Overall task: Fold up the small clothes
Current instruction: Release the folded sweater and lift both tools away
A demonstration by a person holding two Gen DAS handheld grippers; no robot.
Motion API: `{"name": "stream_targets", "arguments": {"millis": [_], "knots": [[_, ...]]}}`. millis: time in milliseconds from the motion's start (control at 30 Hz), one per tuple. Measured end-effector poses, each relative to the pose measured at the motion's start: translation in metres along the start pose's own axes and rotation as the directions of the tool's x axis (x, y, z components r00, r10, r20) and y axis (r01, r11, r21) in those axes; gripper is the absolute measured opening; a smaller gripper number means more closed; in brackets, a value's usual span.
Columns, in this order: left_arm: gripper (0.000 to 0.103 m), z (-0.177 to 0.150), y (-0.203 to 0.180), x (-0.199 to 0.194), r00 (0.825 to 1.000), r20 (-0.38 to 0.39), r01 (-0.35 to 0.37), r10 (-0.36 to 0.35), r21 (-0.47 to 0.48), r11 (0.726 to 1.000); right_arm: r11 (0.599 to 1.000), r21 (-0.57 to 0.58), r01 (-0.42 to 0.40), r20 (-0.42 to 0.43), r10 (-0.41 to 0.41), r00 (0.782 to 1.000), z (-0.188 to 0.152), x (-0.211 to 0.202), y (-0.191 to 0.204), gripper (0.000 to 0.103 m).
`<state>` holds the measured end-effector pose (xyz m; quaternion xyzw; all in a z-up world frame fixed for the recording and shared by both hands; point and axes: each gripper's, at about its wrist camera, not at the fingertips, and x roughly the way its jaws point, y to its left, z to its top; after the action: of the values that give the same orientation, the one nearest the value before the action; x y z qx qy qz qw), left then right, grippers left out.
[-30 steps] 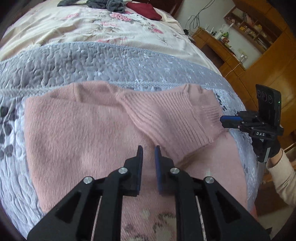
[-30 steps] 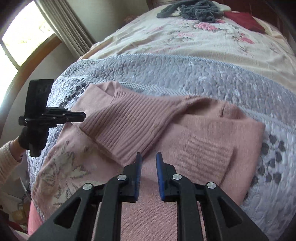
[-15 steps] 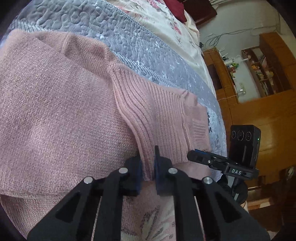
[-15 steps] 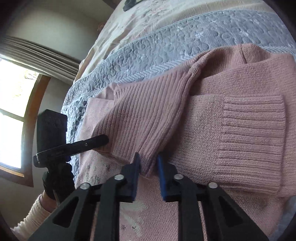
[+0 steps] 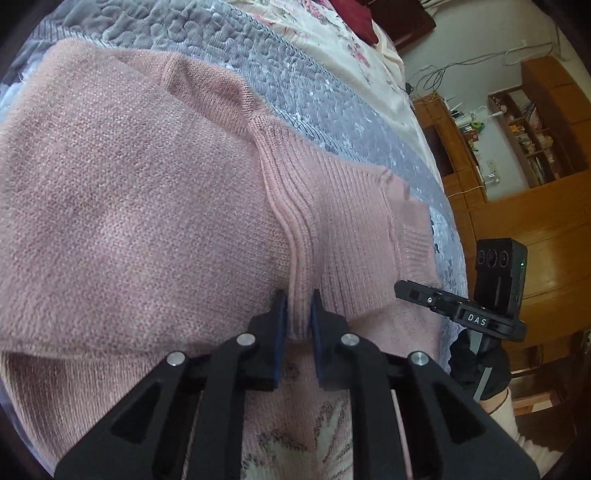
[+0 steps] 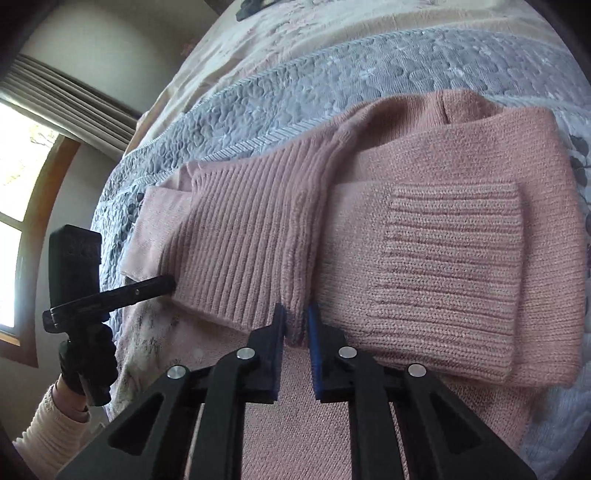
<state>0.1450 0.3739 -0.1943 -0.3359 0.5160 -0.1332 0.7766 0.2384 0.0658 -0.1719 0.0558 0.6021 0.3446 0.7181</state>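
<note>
Dusty pink knit on a grey and cream bed

The sweater [image 5: 147, 206] is dusty pink, with ribbed stripes on the sleeve [image 6: 251, 251] and on the cuff [image 6: 454, 273], and a pale flower print with dark lines on its front. The quilt [image 6: 332, 74] is grey-lilac with a pebble pattern; the bedspread [image 5: 332, 33] is cream with pink flowers. The left tongs [image 5: 297, 314] and the right tongs [image 6: 295, 325] are black with blue pads.

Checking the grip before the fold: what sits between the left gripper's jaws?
A raised ridge of the pink sweater, the ribbed sleeve's edge, runs straight into the left gripper and sits pinched between the jaws. The left wrist view shows it.
</note>
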Motion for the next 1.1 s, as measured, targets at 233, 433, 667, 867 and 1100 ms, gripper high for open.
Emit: {"name": "stream_targets", "arguments": {"millis": [233, 433, 667, 867, 1100], "knots": [[0.050, -0.065, -0.053, -0.079, 0.947, 0.158, -0.305, 0.278, 0.180, 0.935, 0.997, -0.071, 0.039, 0.155, -0.028, 0.988, -0.059, -0.082, 0.032, 0.038], [0.062, -0.164, -0.056, -0.145, 0.874, 0.190, -0.477, 0.447, 0.163, 0.864, 0.993, -0.074, 0.095, 0.186, -0.080, 0.979, -0.160, -0.137, 0.051, 0.049], [0.065, -0.257, -0.026, -0.190, 0.844, 0.146, -0.527, 0.516, 0.043, 0.849, 0.990, 0.005, 0.138, 0.178, -0.137, 0.975, -0.268, -0.170, 0.051, 0.063], [0.067, -0.298, -0.011, -0.189, 0.846, 0.093, -0.530, 0.525, 0.029, 0.848, 0.978, 0.082, 0.189, 0.115, -0.198, 0.973, -0.321, -0.168, 0.025, 0.065], [0.067, -0.313, 0.004, -0.176, 0.861, 0.045, -0.507, 0.507, 0.003, 0.862, 0.975, 0.143, 0.168, 0.055, -0.177, 0.983, -0.349, -0.148, 0.002, 0.065]]}}
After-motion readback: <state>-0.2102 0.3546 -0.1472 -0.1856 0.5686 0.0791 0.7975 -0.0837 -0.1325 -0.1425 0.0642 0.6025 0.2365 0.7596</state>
